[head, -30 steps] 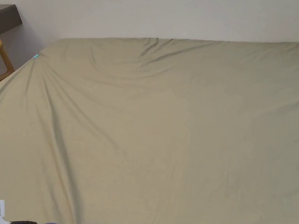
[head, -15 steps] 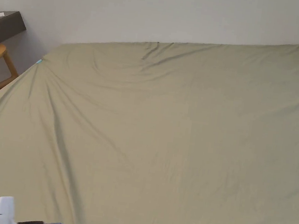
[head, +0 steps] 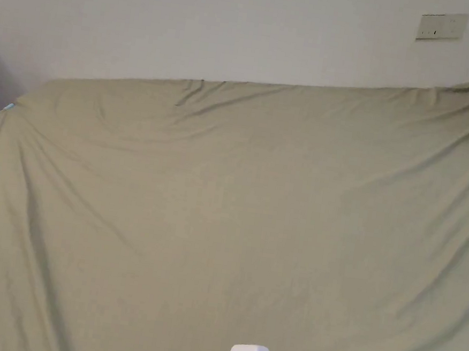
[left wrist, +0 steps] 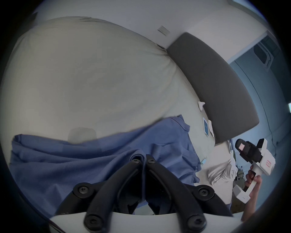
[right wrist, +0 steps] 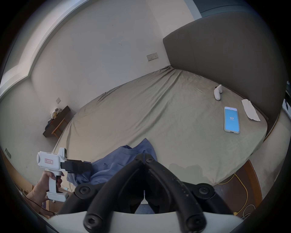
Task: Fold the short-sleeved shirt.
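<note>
Left gripper view: the left gripper [left wrist: 143, 157] has its two jaws closed on a fold of the blue short-sleeved shirt [left wrist: 78, 159], which spreads in front of it and to its left on the beige bed sheet [left wrist: 88, 75]. The right gripper [right wrist: 144, 157] has its jaws together, and the shirt lies bunched just beyond its tips; I cannot tell if cloth is between them. Beyond it to the right lie a phone [right wrist: 231, 120], a white controller [right wrist: 218, 94] and a paper tissue [right wrist: 250, 112], near the grey headboard [right wrist: 228, 52].
</note>
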Motion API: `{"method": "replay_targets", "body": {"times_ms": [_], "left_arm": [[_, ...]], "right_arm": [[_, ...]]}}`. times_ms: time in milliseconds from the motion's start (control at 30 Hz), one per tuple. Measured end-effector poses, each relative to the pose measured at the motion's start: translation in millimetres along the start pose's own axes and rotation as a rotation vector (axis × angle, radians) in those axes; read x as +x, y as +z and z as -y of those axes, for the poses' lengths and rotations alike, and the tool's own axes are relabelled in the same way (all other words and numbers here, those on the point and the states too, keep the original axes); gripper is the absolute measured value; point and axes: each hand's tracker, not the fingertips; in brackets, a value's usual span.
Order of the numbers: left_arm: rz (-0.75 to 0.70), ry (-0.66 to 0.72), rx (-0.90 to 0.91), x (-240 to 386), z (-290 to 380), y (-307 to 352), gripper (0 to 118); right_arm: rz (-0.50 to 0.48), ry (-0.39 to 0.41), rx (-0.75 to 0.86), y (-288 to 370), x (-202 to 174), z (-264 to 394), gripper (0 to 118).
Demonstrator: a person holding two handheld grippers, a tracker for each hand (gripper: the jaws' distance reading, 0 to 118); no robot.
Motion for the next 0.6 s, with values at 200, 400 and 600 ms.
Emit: {"method": "replay_targets", "body": {"times_ms": [200,400,600], "left_arm": [[0.049,0.063,-0.008,-18.0,4.6,1.9,107],[0.313,0.259,0.253,-46.9,10.0,112.6,118],[0.034,0.154,0.239,-81.6,27.4,156.8,0]], "right_arm": [[0.020,-0.032,-0.001,4.2,11.0,7.8,1],[0.016,-0.045,-0.012,-1.6,8.1,14.2,1],[-0.001,-0.036,-0.036,-10.9,1.4,18.8,1]]}}
